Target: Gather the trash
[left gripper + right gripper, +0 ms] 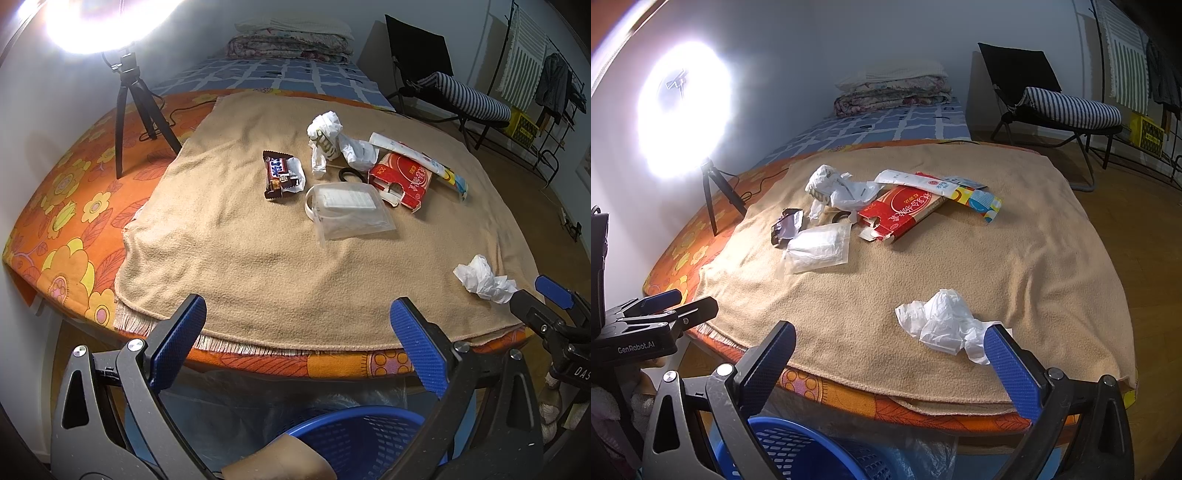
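Trash lies on a tan towel (258, 258) over the table. A crumpled white tissue (484, 278) (945, 325) lies near the front right edge. Farther back are a chocolate wrapper (279, 173) (786, 225), a clear plastic pouch (347, 210) (818, 247), a red carton (402, 181) (901, 214), a crumpled white bag (327, 136) (834, 188) and a long printed wrapper (421, 162) (945, 190). My left gripper (299, 343) is open and empty at the front edge. My right gripper (892, 362) is open and empty, its right finger beside the tissue. A blue basket (354, 435) (798, 454) stands below.
A ring light on a black tripod (129, 110) (716, 192) stands at the table's back left on the orange flowered cloth (66, 229). A bed with folded quilts (291, 40) lies behind. A folding chair (443, 85) and a clothes rack (543, 81) stand at the right.
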The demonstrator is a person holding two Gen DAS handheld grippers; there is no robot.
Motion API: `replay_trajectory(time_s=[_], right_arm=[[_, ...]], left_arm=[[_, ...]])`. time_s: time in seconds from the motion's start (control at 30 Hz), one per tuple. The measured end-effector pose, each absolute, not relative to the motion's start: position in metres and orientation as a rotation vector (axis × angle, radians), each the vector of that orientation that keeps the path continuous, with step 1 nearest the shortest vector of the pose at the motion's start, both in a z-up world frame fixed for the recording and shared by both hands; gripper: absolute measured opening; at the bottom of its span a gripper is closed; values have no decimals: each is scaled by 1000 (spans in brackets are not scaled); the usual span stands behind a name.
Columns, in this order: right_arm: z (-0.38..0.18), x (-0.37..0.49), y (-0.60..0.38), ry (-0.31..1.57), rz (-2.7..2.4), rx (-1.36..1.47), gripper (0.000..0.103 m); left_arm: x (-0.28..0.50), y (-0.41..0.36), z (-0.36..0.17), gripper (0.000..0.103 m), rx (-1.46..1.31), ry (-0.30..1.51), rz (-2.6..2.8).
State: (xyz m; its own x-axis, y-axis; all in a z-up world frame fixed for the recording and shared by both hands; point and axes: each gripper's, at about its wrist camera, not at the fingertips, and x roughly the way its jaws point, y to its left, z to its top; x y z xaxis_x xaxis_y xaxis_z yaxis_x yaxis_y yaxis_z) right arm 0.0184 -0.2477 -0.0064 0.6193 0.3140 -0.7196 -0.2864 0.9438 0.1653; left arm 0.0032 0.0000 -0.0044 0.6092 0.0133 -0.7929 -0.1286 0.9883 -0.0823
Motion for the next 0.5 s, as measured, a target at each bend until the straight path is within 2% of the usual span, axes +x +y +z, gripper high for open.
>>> replay_trajectory(time_s=[0.5], right_arm=[[-8,16,-249,837,341,38,103]], left_arm=[[3,1,-6,101,-135,914,82]])
